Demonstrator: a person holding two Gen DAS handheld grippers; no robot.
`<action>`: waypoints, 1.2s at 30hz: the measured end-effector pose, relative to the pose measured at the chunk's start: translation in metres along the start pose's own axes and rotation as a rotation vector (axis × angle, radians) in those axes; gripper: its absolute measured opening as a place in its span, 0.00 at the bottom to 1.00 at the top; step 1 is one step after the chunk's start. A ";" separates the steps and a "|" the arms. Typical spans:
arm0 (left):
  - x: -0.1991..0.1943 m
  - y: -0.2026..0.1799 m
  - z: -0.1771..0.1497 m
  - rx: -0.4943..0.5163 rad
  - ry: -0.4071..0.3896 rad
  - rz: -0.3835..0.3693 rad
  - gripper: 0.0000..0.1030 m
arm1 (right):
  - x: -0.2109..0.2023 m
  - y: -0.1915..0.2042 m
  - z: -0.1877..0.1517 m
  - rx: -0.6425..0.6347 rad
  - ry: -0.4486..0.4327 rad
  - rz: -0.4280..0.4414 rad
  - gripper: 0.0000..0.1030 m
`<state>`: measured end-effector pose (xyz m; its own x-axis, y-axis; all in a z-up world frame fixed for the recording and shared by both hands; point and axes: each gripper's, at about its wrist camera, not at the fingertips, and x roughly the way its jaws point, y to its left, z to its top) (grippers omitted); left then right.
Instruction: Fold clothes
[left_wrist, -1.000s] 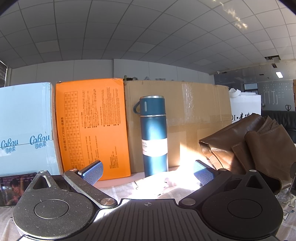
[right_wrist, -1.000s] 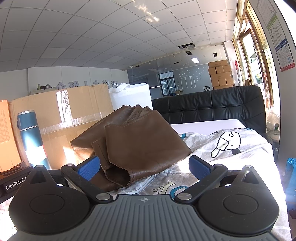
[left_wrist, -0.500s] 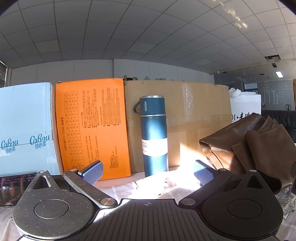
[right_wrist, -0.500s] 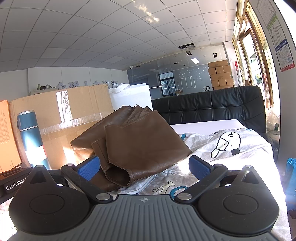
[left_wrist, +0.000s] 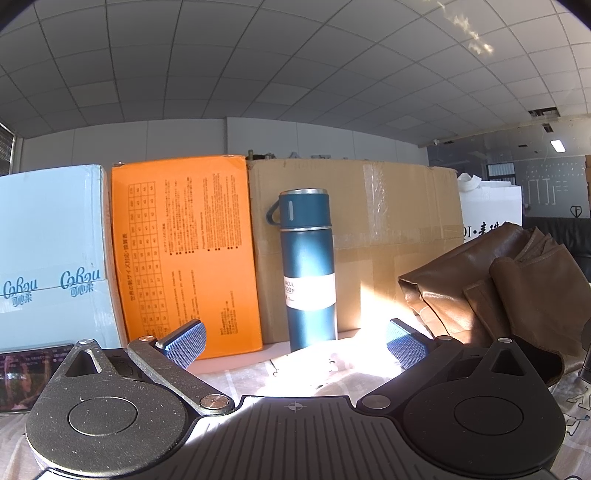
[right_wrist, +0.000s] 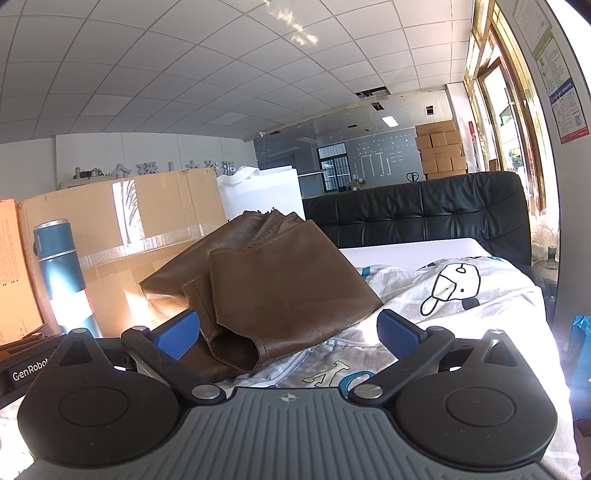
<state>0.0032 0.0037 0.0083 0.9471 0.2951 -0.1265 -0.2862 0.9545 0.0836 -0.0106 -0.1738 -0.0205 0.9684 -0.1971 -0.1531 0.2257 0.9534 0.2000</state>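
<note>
We hold both grippers low and level over a printed sheet, jaws spread wide and empty, with a brown leather garment heaped ahead.

Our left gripper (left_wrist: 295, 343) faces a blue flask (left_wrist: 307, 269) standing upright against a taped cardboard box (left_wrist: 388, 236), with an orange box (left_wrist: 184, 251) and a pale blue box (left_wrist: 51, 251) ranged to its left; the brown leather garment (left_wrist: 509, 288) lies to its right, apart from the fingertips. Our right gripper (right_wrist: 288, 334) points straight at the same garment (right_wrist: 280, 284), whose open cuff sits between the blue pads (right_wrist: 397, 332) without touching them. It rests loosely folded on the cartoon-printed sheet (right_wrist: 461, 306), before a black sofa (right_wrist: 424, 210).
</note>
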 end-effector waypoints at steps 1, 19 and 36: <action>0.000 0.000 0.000 0.001 0.001 0.000 1.00 | 0.000 0.000 0.000 -0.001 -0.001 -0.001 1.00; -0.001 0.000 -0.001 -0.013 0.008 -0.032 1.00 | 0.003 0.000 -0.001 -0.023 0.020 -0.011 1.00; -0.003 -0.001 -0.001 -0.008 0.005 -0.022 1.00 | 0.008 0.000 -0.001 -0.038 0.037 -0.028 1.00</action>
<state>0.0003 0.0023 0.0073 0.9525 0.2740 -0.1331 -0.2663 0.9612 0.0725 -0.0026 -0.1750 -0.0224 0.9569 -0.2160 -0.1939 0.2478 0.9558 0.1582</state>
